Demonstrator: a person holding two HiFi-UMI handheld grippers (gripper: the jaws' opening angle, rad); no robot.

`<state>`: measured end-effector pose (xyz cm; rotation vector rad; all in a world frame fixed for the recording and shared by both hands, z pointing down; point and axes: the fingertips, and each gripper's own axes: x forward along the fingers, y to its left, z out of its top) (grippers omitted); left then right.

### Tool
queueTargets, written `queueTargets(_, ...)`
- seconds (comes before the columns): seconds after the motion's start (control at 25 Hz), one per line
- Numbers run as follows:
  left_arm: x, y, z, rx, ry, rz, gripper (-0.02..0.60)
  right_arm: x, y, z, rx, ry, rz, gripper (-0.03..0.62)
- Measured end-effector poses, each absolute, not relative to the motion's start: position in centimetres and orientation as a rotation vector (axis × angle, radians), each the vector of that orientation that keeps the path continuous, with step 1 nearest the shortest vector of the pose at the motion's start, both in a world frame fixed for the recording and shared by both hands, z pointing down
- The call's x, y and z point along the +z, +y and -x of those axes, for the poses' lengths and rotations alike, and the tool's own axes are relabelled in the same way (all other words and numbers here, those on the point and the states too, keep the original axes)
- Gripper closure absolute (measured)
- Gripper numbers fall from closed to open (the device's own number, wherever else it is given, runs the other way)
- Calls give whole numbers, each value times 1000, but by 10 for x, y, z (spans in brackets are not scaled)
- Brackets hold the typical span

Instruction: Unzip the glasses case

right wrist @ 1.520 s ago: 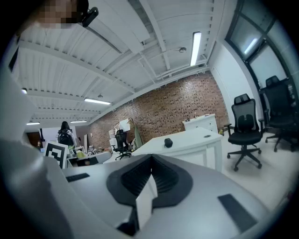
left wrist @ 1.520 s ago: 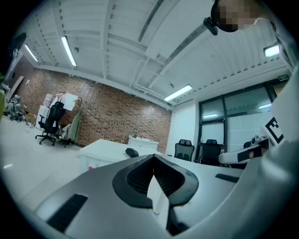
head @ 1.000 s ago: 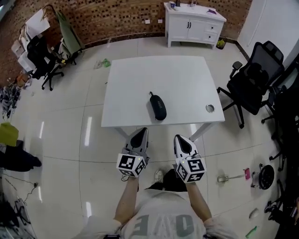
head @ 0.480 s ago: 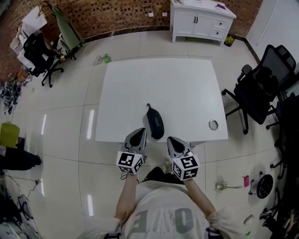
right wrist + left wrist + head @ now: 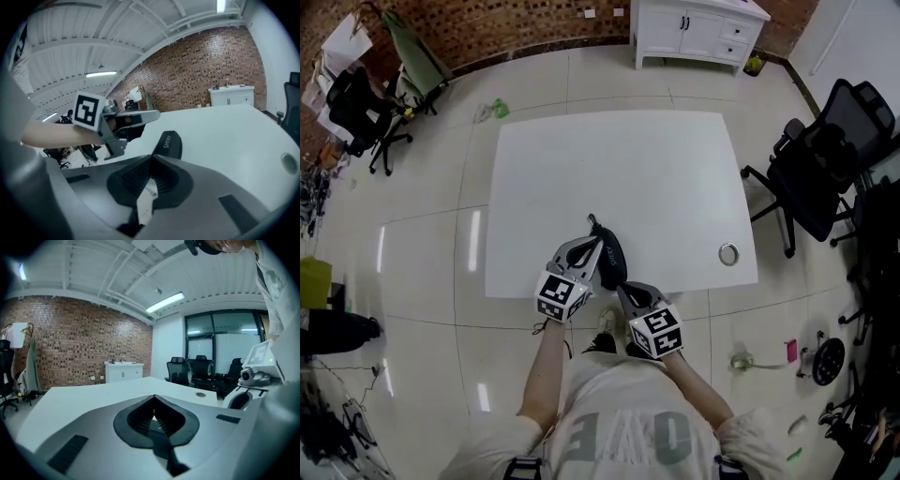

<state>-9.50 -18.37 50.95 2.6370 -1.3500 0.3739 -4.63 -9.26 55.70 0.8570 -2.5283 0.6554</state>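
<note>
White table [image 5: 619, 169] was noted at frame centre on tiled floor [image 5: 422, 234], brick wall [image 5: 487, 28] along the top. Glasses case [image 5: 610, 260] was found at its lower edge. Left gripper [image 5: 596, 241] and right gripper [image 5: 620, 289] were held closed, empty.

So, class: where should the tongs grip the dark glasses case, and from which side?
Probably pinch the glasses case across its narrow width at the near end, coming from the front edge of the table: it lies lengthwise, pointing away, a tab at its far end.
</note>
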Motion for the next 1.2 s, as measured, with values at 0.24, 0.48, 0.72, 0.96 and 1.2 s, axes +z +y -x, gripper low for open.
queueTargets(0.24,538,-208,68,547,-1131,-2669,591,597,-63,70,737,-2416,-618,594)
queueTargets(0.48,570,-205,70,582,-1078,-2560,591,610,-86,57,765,-2354,-707,594)
queueTargets(0.72,567,-208,86,480,-1132,-2511,591,611,-122,24,759,-2287,-907,594)
queueTargets(0.96,565,-196,91,513,-1134,-2508,591,612,-176,-3,700,-2251,-1066,594)
queueTargets(1.2,590,-175,98,591,-1152,-2456,591,602,-205,4,557,-2260,-1101,594)
